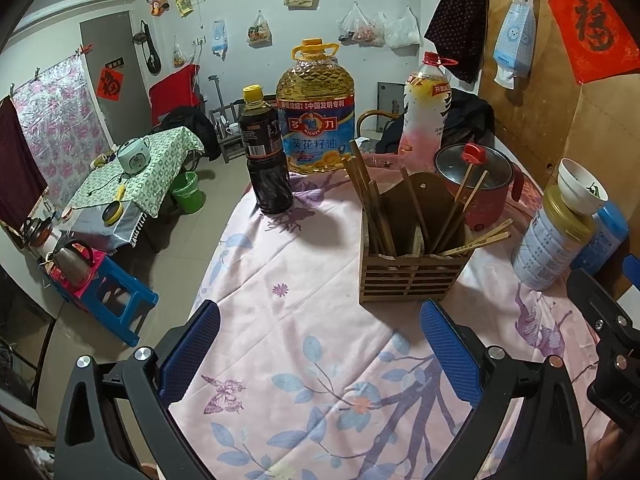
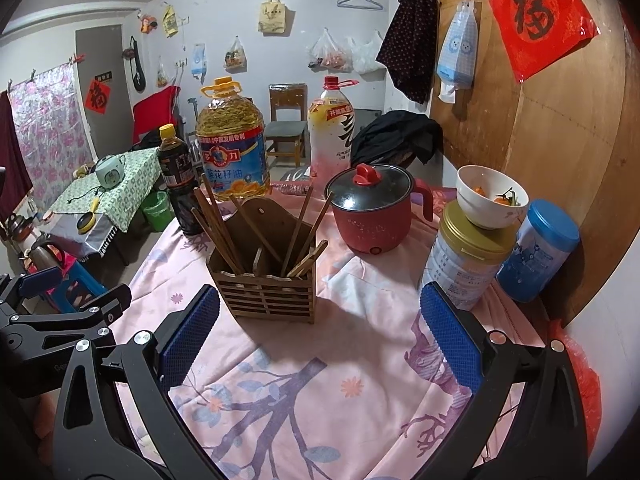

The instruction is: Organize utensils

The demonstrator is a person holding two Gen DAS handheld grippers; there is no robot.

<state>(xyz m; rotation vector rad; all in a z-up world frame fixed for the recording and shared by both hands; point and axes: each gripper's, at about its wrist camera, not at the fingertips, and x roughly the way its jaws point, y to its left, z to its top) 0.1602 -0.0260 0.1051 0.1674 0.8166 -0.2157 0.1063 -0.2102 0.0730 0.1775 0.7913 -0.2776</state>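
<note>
Left wrist view looks across a table covered by a pink floral cloth (image 1: 304, 280), with the wooden chopstick holder (image 1: 412, 272) as the landmark near the middle. The left gripper (image 1: 320, 356) hovers just in front of the holder, its 2 blue pads spread wide with nothing between them. Dark chopsticks (image 1: 366, 200) lean up out of the holder's left compartment, and more sticks stand in its right compartment, where a few paler ones (image 1: 480, 240) tip outward over the right edge. Behind the holder to the left stands a dark sauce bottle (image 1: 266, 156), and directly behind it a large oil jug (image 1: 316, 116) with a yellow cap. Behind the holder to the right sits a red pot (image 1: 476, 184) with a glass lid.

Right wrist view shows the same holder (image 2: 266, 288) from further right. The right gripper (image 2: 320, 340) hangs in front of it and slightly to its right, pads likewise apart and empty. To the right of the holder stands a gold-lidded tin (image 2: 464, 256) with a white bowl (image 2: 492, 200) resting on top, and beyond that a blue canister (image 2: 538, 252) against the wooden wall panel. A tall pink drink bottle (image 2: 332, 136) rises behind the holder, between the oil jug (image 2: 232, 144) and the red pot (image 2: 376, 208).
</note>
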